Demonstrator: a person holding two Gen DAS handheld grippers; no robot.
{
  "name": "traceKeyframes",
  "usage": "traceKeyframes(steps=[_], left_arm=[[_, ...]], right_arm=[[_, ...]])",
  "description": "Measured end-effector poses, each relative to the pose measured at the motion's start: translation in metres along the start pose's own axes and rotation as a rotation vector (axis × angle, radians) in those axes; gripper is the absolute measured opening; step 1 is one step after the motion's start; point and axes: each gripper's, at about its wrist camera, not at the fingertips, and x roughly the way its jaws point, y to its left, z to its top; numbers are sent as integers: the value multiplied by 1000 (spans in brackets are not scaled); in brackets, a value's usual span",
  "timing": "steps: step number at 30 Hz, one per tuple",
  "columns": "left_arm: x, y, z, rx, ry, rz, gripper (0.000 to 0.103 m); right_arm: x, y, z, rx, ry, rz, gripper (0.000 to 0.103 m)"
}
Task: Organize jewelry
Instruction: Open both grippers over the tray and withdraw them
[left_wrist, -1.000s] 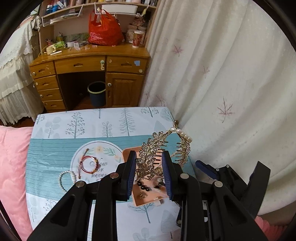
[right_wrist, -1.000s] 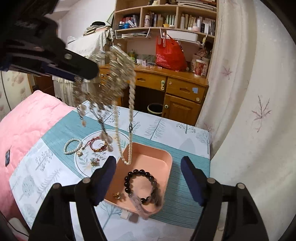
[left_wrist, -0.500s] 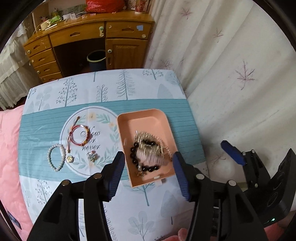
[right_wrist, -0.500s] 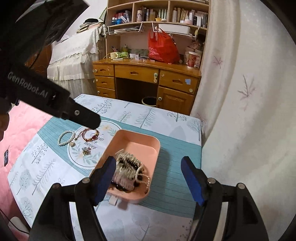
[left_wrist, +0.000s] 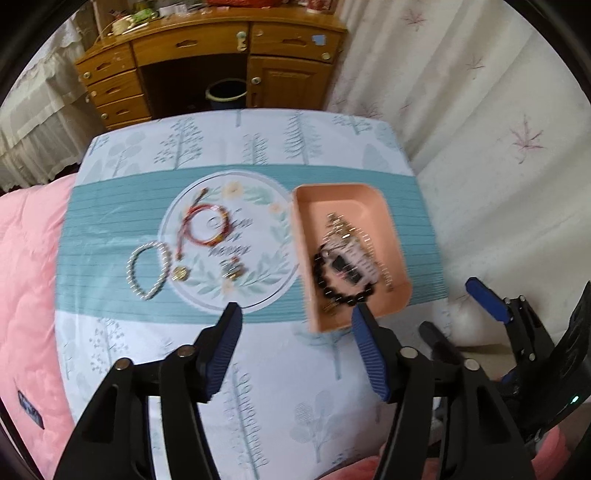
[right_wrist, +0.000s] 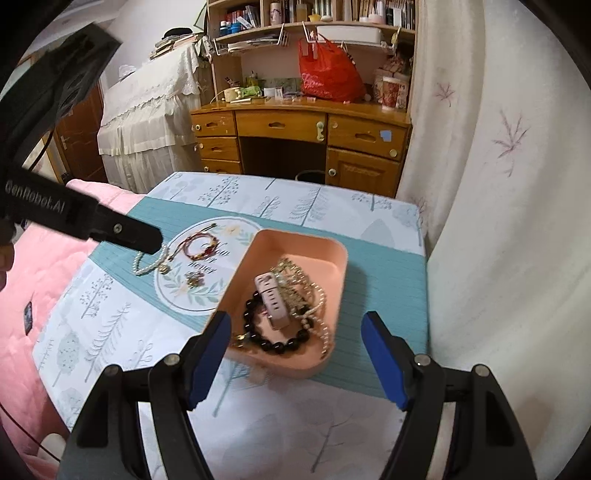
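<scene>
A pink tray (left_wrist: 341, 195) (right_wrist: 295, 240) sits on the patterned table cloth and holds a gold hair comb (left_wrist: 347, 236) (right_wrist: 295, 280), a black bead bracelet (left_wrist: 343, 291) (right_wrist: 280, 345) and a pale strap (right_wrist: 271, 301). Left of the tray on the cloth lie a red cord bracelet (left_wrist: 203, 229) (right_wrist: 199, 247), a pearl bracelet (left_wrist: 147, 269) (right_wrist: 146, 266), a gold charm (left_wrist: 181, 273) and a small brooch (left_wrist: 232, 267) (right_wrist: 194, 278). My left gripper (left_wrist: 295, 332) is open and empty above the table's near side. My right gripper (right_wrist: 295, 350) is open and empty over the tray's near end.
A wooden desk (right_wrist: 303, 125) with a red bag (right_wrist: 327, 74) stands beyond the table, with a bin (left_wrist: 225, 94) under it. A white curtain (right_wrist: 498, 184) hangs at the right. A pink quilt (left_wrist: 26, 277) lies at the left.
My left gripper opened and dropped the gold hair comb into the pink tray, then drew back and swung left. The right gripper has moved slightly.
</scene>
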Motion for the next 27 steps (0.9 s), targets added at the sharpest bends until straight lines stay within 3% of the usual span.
traceKeyframes(steps=[12,15,20,24,27], left_arm=[[10,80,-29,3,37,130,64],[13,104,-33,12,39,164,70],[15,141,-39,16,50,174,71],[18,164,-38,31,43,169,78],[20,178,-37,100,12,156,82]], right_arm=[[32,37,2,158,139,120,73],[44,48,6,228,174,168,73],[60,72,13,288,195,176,73],[73,91,20,323,205,174,73],[86,104,25,349,210,157,73]])
